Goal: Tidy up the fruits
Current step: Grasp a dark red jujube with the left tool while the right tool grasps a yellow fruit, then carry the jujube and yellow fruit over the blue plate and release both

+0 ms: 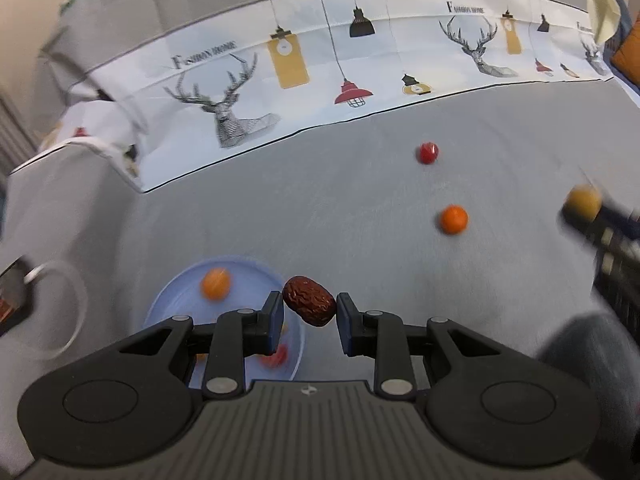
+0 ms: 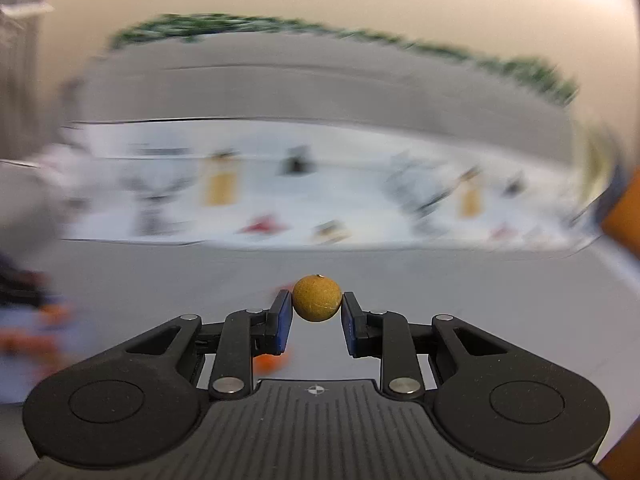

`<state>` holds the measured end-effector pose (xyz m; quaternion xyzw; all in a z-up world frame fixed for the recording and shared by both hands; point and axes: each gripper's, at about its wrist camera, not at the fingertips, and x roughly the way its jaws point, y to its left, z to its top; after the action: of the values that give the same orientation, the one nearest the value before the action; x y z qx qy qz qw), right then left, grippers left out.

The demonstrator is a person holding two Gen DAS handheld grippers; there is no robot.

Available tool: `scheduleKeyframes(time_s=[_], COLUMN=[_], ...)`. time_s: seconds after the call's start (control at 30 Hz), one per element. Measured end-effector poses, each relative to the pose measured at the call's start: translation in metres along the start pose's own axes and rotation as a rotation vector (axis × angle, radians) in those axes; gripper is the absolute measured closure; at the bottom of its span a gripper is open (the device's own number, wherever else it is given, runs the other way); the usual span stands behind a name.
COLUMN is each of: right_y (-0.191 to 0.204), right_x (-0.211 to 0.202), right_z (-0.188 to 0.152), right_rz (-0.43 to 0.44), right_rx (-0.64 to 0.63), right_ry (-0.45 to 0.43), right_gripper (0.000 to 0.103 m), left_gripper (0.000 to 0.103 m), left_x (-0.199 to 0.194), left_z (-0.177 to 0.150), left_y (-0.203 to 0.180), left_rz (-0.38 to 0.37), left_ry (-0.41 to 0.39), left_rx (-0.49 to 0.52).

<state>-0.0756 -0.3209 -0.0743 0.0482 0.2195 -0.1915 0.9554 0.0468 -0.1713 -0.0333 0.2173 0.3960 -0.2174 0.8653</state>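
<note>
My left gripper point(image 1: 310, 305) is shut on a wrinkled dark red date point(image 1: 309, 300), held above the right rim of a light blue plate point(image 1: 256, 270). The plate holds an orange fruit point(image 1: 216, 283) and a red fruit point(image 1: 277, 355), partly hidden by my fingers. A red fruit point(image 1: 428, 153) and an orange fruit point(image 1: 454, 219) lie on the grey tablecloth. My right gripper point(image 2: 317, 304) is shut on a round yellow-brown fruit point(image 2: 317, 298); it also shows blurred at the right of the left wrist view point(image 1: 583, 201). The right wrist view is motion-blurred.
A white cloth strip printed with deer and lamps point(image 1: 304, 64) runs along the far side of the table. A clear ring-shaped object point(image 1: 60, 312) sits at the left edge. An orange cushion point(image 1: 628, 56) is at the far right.
</note>
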Motion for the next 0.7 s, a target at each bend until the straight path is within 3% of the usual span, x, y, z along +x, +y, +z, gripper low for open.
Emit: scheduleKeyframes(time_s=[0.1, 0.2, 0.3, 0.43, 0.7], right_y=[0.024, 0.052, 0.078, 0.095, 0.123], right_x=[-0.041, -0.078, -0.109, -0.135, -0.162], right_z=[-0.005, -0.013, -0.017, -0.018, -0.023], right_rz=[0.158, 0.247, 0.267, 0.295, 0.318], right_rx=[0.068, 0.029, -0.101, -0.172, -0.264], right_ry=[0.079, 0.096, 0.042, 0.011, -0.012], right_gripper=[0.075, 0.075, 0.075, 0.075, 0.075], left_gripper=[0.072, 0.072, 0.072, 0.072, 0.072], left_x=[-0.029, -0.052, -0.068, -0.089, -0.115], left_z=[-0.031, -0.065, -0.096, -0.127, -0.149], left_y=[0.013, 0.027, 0.038, 0.055, 0.063], left_rz=[0.018, 0.038, 0.063, 0.092, 0.101], left_ry=[0.018, 0.042, 0.058, 0.049, 0.001], left_rx=[-0.038, -0.079, -0.106, -0.162, -0.203])
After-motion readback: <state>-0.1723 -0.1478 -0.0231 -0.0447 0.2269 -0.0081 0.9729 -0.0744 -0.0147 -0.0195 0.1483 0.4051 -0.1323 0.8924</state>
